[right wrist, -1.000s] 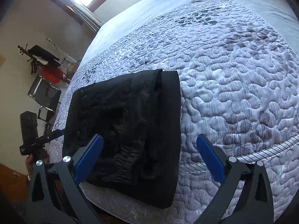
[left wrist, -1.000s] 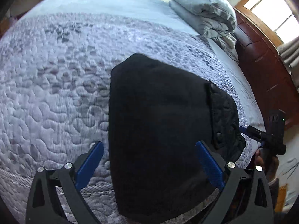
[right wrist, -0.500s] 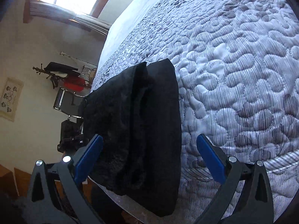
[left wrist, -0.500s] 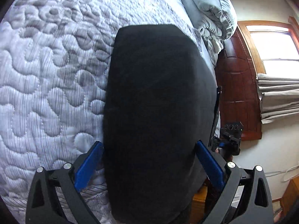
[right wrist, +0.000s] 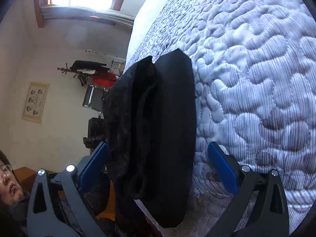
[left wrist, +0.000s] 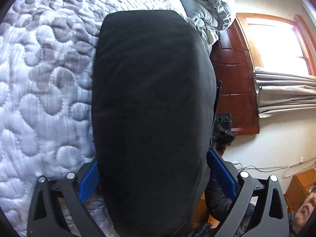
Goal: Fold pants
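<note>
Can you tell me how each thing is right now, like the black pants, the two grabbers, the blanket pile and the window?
Black fabric pants: folded into a thick bundle, on the quilted grey bedspread.
Left gripper: open, straddling the bundle.
Right gripper: open, straddling the bundle.
Grey blanket pile: folded, stacked.
Wooden-framed window: blind raised, bright.

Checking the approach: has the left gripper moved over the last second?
Yes. The left gripper has closed in on the folded pants, which now fill far more of the view against the quilt.
</note>
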### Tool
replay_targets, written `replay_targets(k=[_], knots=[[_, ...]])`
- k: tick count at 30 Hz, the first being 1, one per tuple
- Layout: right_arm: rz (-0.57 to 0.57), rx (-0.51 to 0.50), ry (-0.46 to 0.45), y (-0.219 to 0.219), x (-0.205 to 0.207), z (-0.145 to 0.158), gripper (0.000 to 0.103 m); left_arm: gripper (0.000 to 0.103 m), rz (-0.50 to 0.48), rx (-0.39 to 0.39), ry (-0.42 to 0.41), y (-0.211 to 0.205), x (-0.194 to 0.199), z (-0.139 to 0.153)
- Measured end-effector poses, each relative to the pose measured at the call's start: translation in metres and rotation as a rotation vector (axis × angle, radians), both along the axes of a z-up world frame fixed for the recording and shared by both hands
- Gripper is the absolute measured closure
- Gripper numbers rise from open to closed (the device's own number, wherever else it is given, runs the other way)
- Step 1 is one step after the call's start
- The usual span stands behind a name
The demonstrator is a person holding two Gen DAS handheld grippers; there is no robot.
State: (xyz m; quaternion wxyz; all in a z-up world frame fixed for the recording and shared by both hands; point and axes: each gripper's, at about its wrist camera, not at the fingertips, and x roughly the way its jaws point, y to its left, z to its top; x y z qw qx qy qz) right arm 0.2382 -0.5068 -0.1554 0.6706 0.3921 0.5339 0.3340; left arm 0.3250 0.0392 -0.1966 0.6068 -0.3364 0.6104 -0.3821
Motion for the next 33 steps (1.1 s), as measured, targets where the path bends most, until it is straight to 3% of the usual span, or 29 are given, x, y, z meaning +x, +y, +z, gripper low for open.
replay_targets(k=[2,4,10,16,18,20,23,33], knots=[[0.027,-0.005,-0.004,0.003,0.001,0.002,0.002,0.004,-0.034,-0.023,0.013,-0.008,0.001,0.001],[0.069,0.004,-0.017,0.009,0.003,0.002,0.002,0.004,-0.091,0.043,0.037,-0.019,0.001,-0.006],[0.133,-0.054,-0.020,0.032,0.014,0.002,0.002,0.003,-0.096,0.111,0.063,-0.041,0.007,-0.003],[0.099,-0.081,-0.063,0.036,0.007,0.007,0.003,0.004,-0.076,0.130,0.054,-0.048,0.003,0.002],[0.078,-0.097,-0.079,0.041,0.003,0.007,0.006,0.004,-0.061,0.128,0.055,-0.052,0.002,0.000],[0.055,-0.133,-0.090,0.041,-0.001,0.008,0.020,0.004,-0.054,0.118,0.050,-0.052,0.001,-0.001],[0.030,-0.120,-0.093,0.038,-0.006,0.006,0.031,0.006,-0.043,0.133,0.045,-0.048,0.000,0.000],[0.000,-0.156,-0.136,0.064,0.000,0.022,0.053,0.025,-0.002,0.140,0.000,-0.034,-0.009,0.004]])
